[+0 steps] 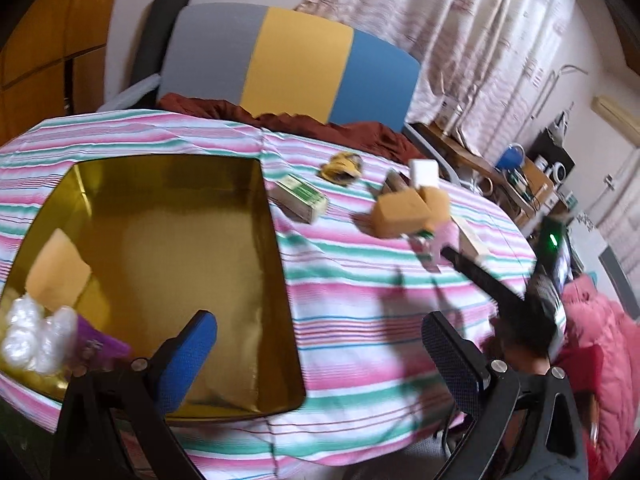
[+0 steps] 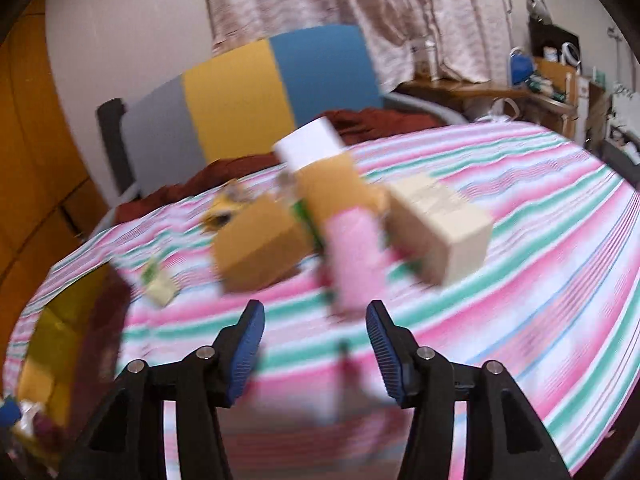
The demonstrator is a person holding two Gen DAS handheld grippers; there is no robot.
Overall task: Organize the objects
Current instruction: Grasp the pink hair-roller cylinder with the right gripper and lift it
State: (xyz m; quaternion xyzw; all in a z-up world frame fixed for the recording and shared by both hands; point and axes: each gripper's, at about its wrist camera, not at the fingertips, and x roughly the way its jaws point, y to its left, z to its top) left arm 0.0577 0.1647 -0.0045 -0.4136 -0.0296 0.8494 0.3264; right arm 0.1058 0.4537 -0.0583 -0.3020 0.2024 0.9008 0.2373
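Boxes sit clustered mid-bedspread — brown cartons, a pink one and a cream one. Just before the pink box, the right gripper has jaws parted, nothing between them. Left gripper gapes wide and empty beside the gold tin.

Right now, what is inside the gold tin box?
In the gold tin box, its near-left corner holds a clear plastic bundle, a purple item and a tan box. The rest of the floor looks bare; the left gripper hides the near edge.
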